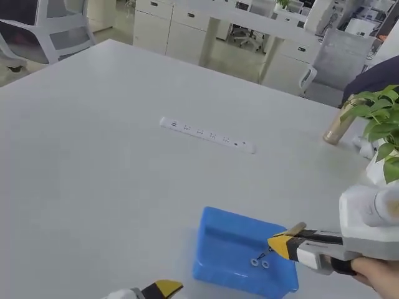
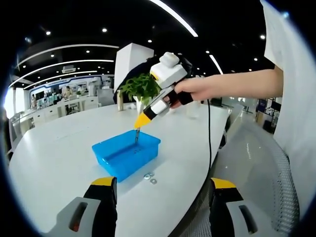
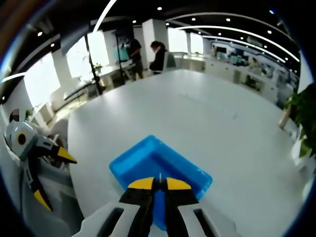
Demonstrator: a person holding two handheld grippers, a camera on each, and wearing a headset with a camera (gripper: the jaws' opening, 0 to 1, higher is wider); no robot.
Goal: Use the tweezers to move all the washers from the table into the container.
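A blue container (image 1: pixel 218 249) sits near the table's front edge, with two washers (image 1: pixel 259 263) on its floor. My right gripper (image 1: pixel 278 243) is shut on thin tweezers (image 1: pixel 267 251), whose tips point down into the container just above those washers. From the right gripper view the tweezers (image 3: pixel 160 178) stick out between the closed yellow jaws over the container (image 3: pixel 143 160). My left gripper (image 2: pixel 163 197) hangs open and empty, off the table's edge. Ahead of it two washers (image 2: pixel 150 178) lie on the table beside the container (image 2: pixel 118 158), under the right gripper (image 2: pixel 148 116).
A white power strip (image 1: pixel 206 132) lies across the middle of the table. At the right edge stand a potted plant (image 1: pixel 381 121) and a gold bottle (image 1: pixel 340 124). Office chairs and desks stand beyond the table. The left gripper (image 3: pixel 42 158) hangs left of the table corner.
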